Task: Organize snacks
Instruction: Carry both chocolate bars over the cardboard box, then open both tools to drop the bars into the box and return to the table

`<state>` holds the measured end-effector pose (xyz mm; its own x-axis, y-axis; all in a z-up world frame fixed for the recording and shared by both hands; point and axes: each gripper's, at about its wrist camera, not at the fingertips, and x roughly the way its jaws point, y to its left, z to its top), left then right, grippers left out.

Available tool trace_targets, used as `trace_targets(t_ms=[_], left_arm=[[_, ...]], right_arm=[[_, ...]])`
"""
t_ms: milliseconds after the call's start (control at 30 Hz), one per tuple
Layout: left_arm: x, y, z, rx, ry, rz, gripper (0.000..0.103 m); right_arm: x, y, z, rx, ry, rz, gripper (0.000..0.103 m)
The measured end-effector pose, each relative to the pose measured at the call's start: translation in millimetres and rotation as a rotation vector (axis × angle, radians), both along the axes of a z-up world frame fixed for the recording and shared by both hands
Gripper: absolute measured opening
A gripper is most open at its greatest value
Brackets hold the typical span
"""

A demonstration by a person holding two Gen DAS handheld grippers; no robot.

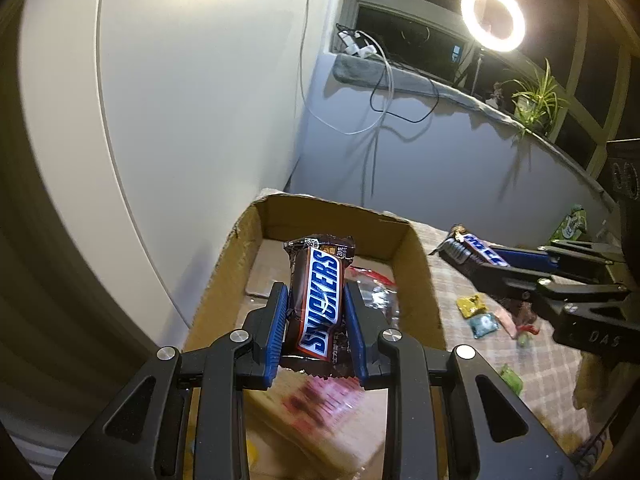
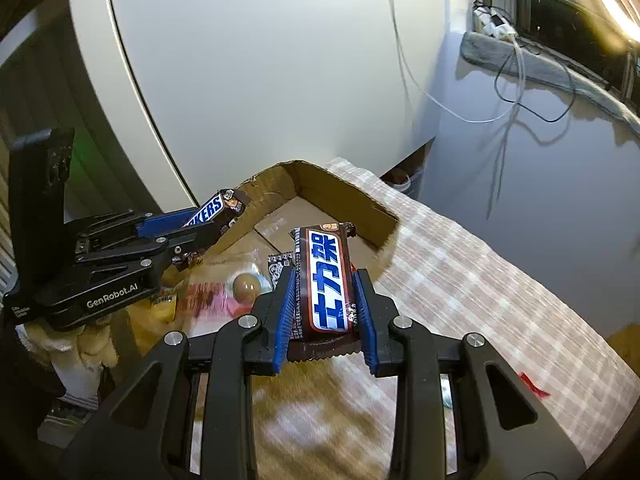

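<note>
Cardboard box [image 1: 416, 276] open-topped on checked tablecloth [image 2: 460, 280]. Left gripper [image 1: 316, 320] above box interior, clamped on Snickers bar [image 1: 320, 300], label up. Right gripper [image 2: 325, 308] near box's open end, clamped on second bar [image 2: 326, 280], Chinese label. Loose candies [image 1: 480, 316] on cloth just right of box.

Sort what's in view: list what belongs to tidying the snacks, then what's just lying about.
Job:
- Snickers bar in left tool
- second bar in right tool
- cardboard box
- loose candies on the checked cloth

Lying about:
- ring light
- cables
- plant
</note>
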<state>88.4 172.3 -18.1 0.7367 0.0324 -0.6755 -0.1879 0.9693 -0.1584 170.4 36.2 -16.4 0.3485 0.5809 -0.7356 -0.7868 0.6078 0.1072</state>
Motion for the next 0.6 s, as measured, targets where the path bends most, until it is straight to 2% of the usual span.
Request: trace_targets(t_ms=[333,600], left_arm=[[11.7,6.5,-6.5,0.000,0.022,0.012,0.027],[15.2,11.5,-11.5,0.007,0.032,0.024,0.027]], right_arm=[[19.8,37.8,-25.6,-0.049,0.034,0.017,0.030],[25.1,43.7,-32.8,-0.058,0.047,0.017,0.030]])
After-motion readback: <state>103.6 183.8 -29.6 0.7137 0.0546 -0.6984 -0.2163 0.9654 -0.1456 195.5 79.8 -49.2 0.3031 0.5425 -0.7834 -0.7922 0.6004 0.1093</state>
